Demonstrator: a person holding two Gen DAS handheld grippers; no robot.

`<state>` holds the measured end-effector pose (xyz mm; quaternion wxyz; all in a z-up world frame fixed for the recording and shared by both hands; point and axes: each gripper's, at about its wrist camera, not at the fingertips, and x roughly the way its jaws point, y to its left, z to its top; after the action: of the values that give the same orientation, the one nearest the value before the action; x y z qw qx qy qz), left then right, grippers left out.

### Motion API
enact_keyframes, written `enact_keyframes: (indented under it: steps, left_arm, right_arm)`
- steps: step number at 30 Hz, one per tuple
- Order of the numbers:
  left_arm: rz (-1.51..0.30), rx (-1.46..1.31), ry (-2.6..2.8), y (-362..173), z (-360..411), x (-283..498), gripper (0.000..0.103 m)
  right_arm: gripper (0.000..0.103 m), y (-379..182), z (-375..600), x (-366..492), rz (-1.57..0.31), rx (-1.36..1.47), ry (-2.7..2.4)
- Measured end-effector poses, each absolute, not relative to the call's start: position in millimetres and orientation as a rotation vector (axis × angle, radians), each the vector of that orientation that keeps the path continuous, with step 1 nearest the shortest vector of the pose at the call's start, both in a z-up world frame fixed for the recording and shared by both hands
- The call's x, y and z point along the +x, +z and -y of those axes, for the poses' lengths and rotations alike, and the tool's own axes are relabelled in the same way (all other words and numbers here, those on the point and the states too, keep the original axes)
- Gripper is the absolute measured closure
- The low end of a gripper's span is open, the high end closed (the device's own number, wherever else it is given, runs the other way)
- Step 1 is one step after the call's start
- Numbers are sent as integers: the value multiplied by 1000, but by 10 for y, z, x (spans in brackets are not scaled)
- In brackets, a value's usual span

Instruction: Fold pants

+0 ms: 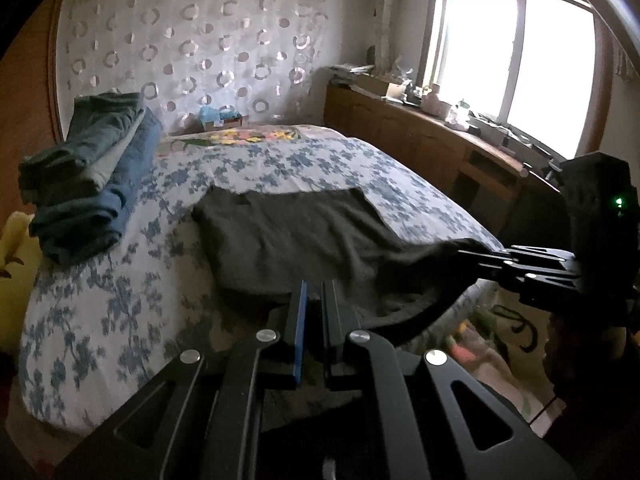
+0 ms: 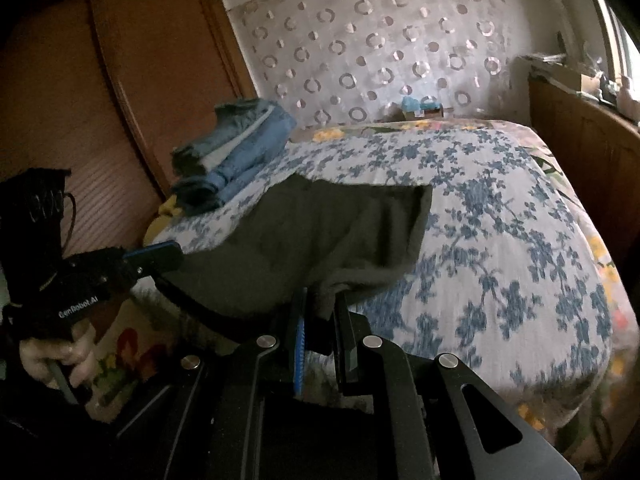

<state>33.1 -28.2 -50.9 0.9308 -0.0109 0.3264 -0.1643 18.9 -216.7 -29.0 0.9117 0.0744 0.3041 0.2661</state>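
Both grippers are pinching the near edge of the dark pants [image 1: 288, 236] and lifting it off the bed [image 1: 120, 300].

The left gripper [image 1: 314, 292] and the right gripper [image 2: 320, 304] are each clamping narrow on the cloth, the rest trailing ahead of the jaws over the floral cover. It is sagging between them, so it looks soft, light and floppy; corners are the place to hold. The left view is catching the window [image 1: 512, 52]; the right is showing a hand [image 2: 56, 356] and the folded jeans [image 2: 232, 148] left of the jaws.
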Motion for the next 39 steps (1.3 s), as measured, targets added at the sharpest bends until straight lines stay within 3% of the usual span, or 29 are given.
enact_keyframes:
  steps: [18,39]
  left_arm:
    - [-631,-14,-284,-345,174,1111,96]
    - [-627,43,-234,-282,206,1360,94]
  right_arm:
    - [92,-264,1852,1201,-607,110,468]
    - [92,-322,1754,1646,-619,85,443]
